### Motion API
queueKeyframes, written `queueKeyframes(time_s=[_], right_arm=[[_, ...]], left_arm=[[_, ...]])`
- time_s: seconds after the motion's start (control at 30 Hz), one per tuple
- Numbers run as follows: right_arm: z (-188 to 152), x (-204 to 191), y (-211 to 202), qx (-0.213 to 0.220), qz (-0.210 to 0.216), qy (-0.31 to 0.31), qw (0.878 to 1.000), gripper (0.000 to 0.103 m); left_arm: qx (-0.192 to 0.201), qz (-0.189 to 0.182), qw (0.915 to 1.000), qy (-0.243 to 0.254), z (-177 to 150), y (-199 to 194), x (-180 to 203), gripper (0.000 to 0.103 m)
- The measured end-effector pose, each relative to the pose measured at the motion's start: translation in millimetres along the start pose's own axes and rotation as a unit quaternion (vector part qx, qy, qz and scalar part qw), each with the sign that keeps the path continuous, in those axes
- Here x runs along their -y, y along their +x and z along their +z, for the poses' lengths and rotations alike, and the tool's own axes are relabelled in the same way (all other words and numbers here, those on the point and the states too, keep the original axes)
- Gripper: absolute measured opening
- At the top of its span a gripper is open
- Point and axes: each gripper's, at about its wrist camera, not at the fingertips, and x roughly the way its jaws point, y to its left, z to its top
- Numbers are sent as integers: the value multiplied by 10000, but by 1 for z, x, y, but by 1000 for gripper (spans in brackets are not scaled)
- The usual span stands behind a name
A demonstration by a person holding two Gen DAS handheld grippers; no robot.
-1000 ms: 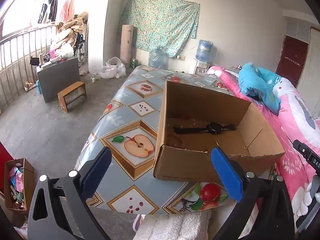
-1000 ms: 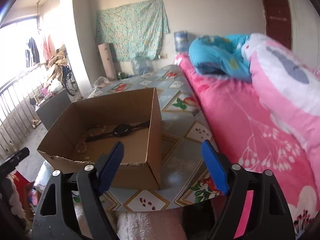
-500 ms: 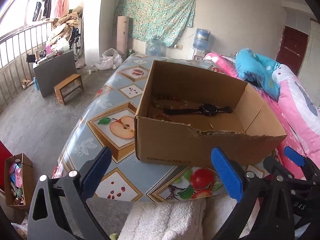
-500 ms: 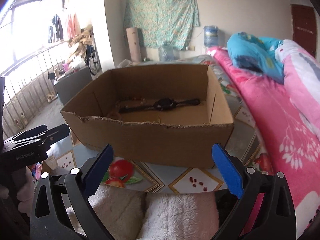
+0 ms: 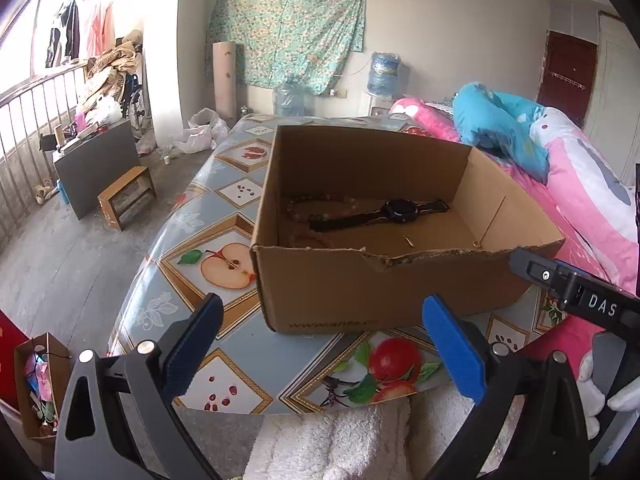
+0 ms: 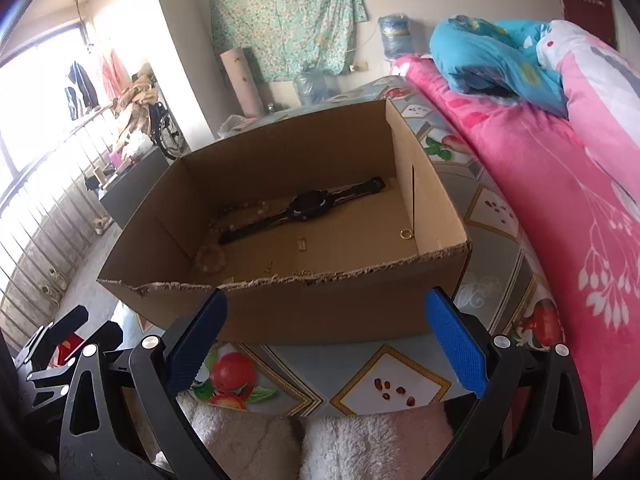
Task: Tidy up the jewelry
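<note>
Fruit-patterned oilcloth covers the table (image 5: 208,240), and a cardboard box (image 5: 360,292) is set near its front edge, beside a pink bed (image 6: 560,200). Over the last second both cameras are drawn back towards the front edge and turned square onto the box, so that its torn near wall now fills the middle of each view. The left gripper (image 5: 320,348) and the right gripper (image 6: 326,338) are held short of that wall, each with its blue pads wide apart and nothing between them. Inside the box a black watch (image 6: 308,204) is laid across the middle, a bead strand (image 5: 316,202) behind it, a beaded bracelet (image 6: 210,258) at the left wall, a gold ring (image 6: 406,233) in the right corner, and small gold pieces (image 6: 301,245) between. The jewelry is thus gathered in the box; whether sorting is ahead or done cannot be settled.
</note>
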Motion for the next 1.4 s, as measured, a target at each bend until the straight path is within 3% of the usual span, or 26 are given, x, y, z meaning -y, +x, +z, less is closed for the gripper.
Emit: queueKeyframes(time_s=[0.37,0.7,1.4], right_arm=[[-9,-8,4,-228,-292,-114,9992,95],[-8,-9,14,-339,-496,-284,9978,95],[-12,-11,24,-461,-623,-434,9960,95]], left_arm=[[-976,44,9951,-171,-3,39,8,98],[-1211,8,9922,-312,-1,55,10,98],[-1260,182,9913,-326,0,61,5,98]])
